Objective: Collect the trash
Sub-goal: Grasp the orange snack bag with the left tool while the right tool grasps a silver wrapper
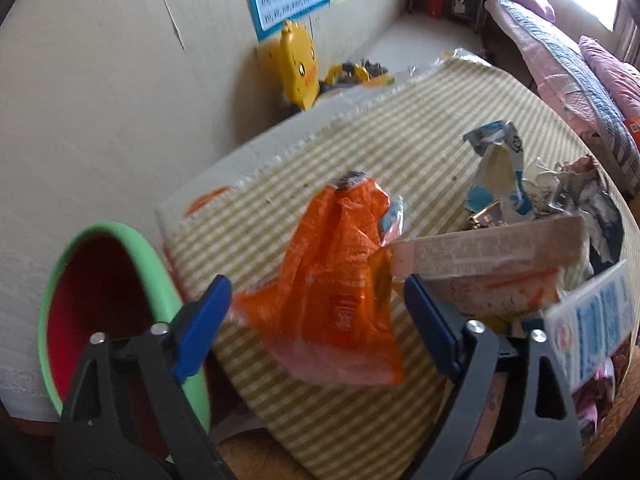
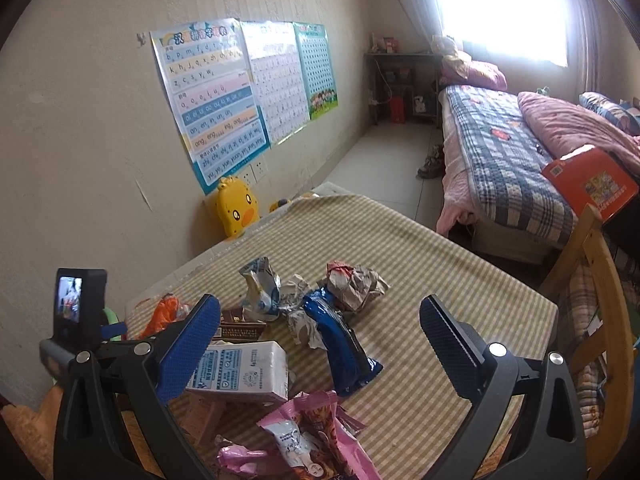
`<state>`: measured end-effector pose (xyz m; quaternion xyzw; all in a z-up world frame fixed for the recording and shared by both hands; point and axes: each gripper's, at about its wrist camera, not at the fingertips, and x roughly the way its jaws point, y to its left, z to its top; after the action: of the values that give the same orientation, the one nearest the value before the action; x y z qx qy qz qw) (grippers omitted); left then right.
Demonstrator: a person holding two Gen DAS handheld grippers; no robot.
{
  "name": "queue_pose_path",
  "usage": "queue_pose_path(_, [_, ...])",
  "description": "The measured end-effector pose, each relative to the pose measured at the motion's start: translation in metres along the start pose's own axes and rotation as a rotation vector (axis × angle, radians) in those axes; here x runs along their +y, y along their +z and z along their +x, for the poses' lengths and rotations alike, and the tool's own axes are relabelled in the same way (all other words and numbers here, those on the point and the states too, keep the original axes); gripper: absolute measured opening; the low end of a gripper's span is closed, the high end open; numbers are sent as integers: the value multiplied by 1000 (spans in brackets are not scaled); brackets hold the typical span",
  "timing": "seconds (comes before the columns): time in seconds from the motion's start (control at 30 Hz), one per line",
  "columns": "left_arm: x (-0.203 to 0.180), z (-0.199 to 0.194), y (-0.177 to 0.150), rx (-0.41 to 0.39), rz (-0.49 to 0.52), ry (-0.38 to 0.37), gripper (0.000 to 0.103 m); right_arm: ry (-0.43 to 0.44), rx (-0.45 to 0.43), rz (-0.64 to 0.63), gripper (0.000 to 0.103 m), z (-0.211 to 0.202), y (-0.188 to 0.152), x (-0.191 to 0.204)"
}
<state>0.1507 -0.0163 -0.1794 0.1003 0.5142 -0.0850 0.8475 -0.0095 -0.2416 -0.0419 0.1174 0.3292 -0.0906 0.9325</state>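
Striped surface [image 1: 360, 152] holds orange wrapper [image 1: 340, 264]: light, crinkly, best pinched mid-fold; left hand-held gripper [image 1: 316, 320] and right hand-held gripper [image 2: 320, 336] both spread apart.

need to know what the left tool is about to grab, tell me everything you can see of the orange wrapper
The orange wrapper is a crumpled, glossy, plastic-looking snack bag with small printed text and a paler pinkish lower edge. It lies on the striped tablecloth near the table's edge, bunched up to a dark-printed top. It sits between the open blue fingers of the left tool, not yet gripped. Its right side meets a pale printed carton.
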Motion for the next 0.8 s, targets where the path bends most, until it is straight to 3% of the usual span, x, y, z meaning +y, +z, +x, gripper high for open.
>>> queue_pose_path(0.07, [-5,9,0,28,12,-23,58,4,14,-3,96,5,-1,0])
queue_pose_path(0.17, [-5,6,-4,8,6,-29,45,37,40,-10,96,15,0,3])
queue_pose_path(0.33, [1,-19,-8,-56,-28,-53,33,140,120,-31,96,55,21,16])
queue_pose_path(0.37, [1,-26,-9,-75,-31,-53,11,153,139,-38,96,67,28,21])
queue_pose_path(0.4, [2,-38,-13,-95,-34,-52,5,160,152,-48,96,78,33,24])
queue_pose_path(0.57, [8,-75,-24,-158,-76,-67,5,166,278,-145,96,150,52,52])
queue_pose_path(0.7, [13,-96,-32,-185,-105,-73,5,92,346,-253,95,199,47,77])
queue_pose_path(0.8, [18,-105,-36,-200,-115,-72,5,66,415,-278,85,223,37,84])
